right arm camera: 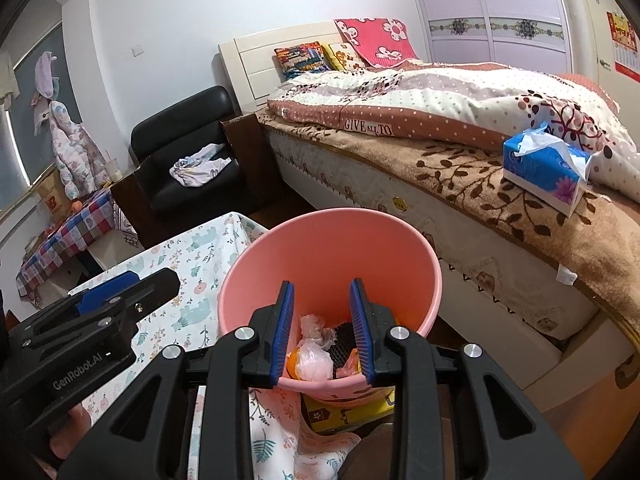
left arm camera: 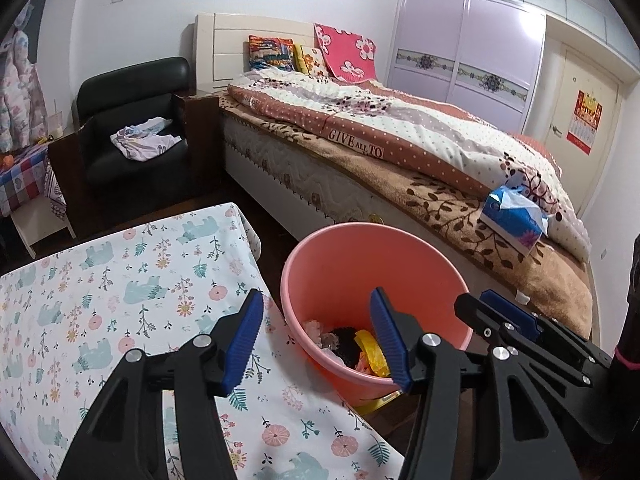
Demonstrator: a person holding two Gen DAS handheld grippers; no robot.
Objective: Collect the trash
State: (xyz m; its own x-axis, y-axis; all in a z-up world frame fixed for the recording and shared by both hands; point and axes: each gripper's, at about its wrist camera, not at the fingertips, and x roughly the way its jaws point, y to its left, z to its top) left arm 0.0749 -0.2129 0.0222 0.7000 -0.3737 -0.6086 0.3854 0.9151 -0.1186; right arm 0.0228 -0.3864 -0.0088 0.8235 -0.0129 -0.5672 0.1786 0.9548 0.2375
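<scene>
A pink bucket (left arm camera: 340, 264) (right arm camera: 320, 248) stands on the floor between a cloth-covered table and the bed. Inside lie clear plastic wrap (right arm camera: 316, 356), a yellow wrapper (left arm camera: 370, 344) and a black ribbed piece (right arm camera: 344, 340). My left gripper (left arm camera: 316, 296) hangs wide open over the table's edge and the bucket's near rim, with nothing between its blue pads. My right gripper (right arm camera: 321, 284) is over the bucket's mouth, jaws partly open and empty, with the trash showing below the gap. In the left wrist view the right gripper (left arm camera: 480, 300) sits just right of the bucket.
The table with a floral cloth (left arm camera: 120, 280) is at the left. A bed with a quilt (left arm camera: 400, 132) runs behind, and a blue tissue box (right arm camera: 548, 176) rests on its edge. A black armchair (left arm camera: 132, 120) holds a crumpled cloth. A yellow box (right arm camera: 344, 412) lies under the bucket.
</scene>
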